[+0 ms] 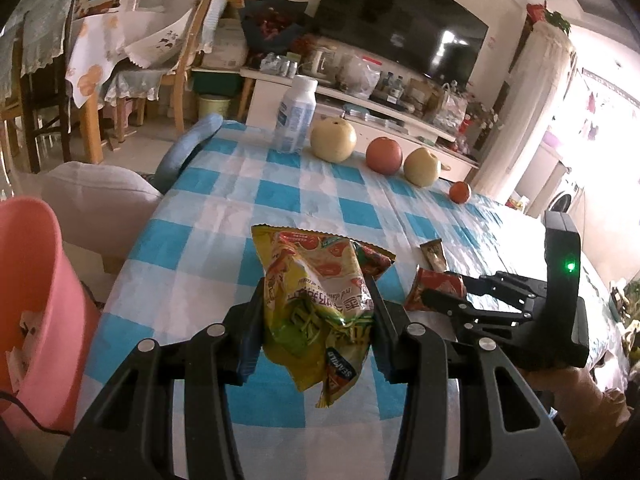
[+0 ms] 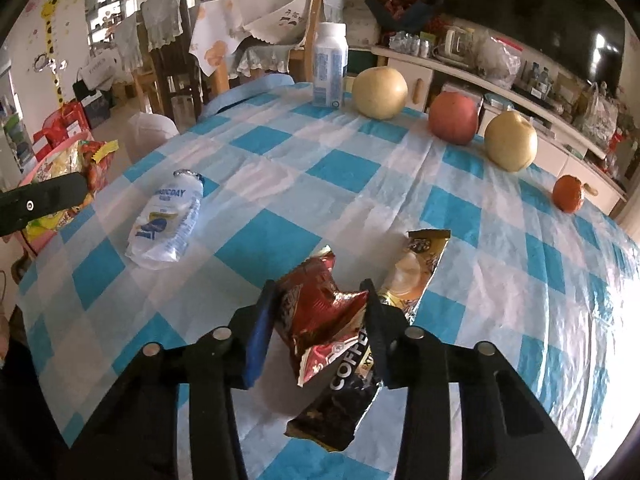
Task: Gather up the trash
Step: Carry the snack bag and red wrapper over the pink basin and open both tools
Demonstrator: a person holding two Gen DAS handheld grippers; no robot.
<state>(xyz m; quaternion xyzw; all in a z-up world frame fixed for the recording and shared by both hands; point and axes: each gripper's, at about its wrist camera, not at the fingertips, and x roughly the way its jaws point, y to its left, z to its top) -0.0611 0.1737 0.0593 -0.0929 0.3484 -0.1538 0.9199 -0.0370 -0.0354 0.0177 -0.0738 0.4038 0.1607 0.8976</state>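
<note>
Left gripper (image 1: 316, 312): clenched on yellow snack bag (image 1: 316, 300), pink bin (image 1: 36, 300) to its left. Right gripper (image 2: 320, 312): grasping red coffee sachet (image 2: 324, 312). Remaining: gold wrapper (image 2: 416, 268) just ahead-right, crushed bottle (image 2: 168, 220) ahead-left. Approx half done.

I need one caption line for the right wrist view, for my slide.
Right gripper closes on a red coffee wrapper above the checked tablecloth.

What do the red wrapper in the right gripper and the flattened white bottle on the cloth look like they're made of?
Red wrapper: looks like metallised foil film, glossy, sharply creased, with bright glints on the folds. White bottle: probably thin soft plastic, translucent and crushed flat, with a printed label. Both are judged by look only.
</note>
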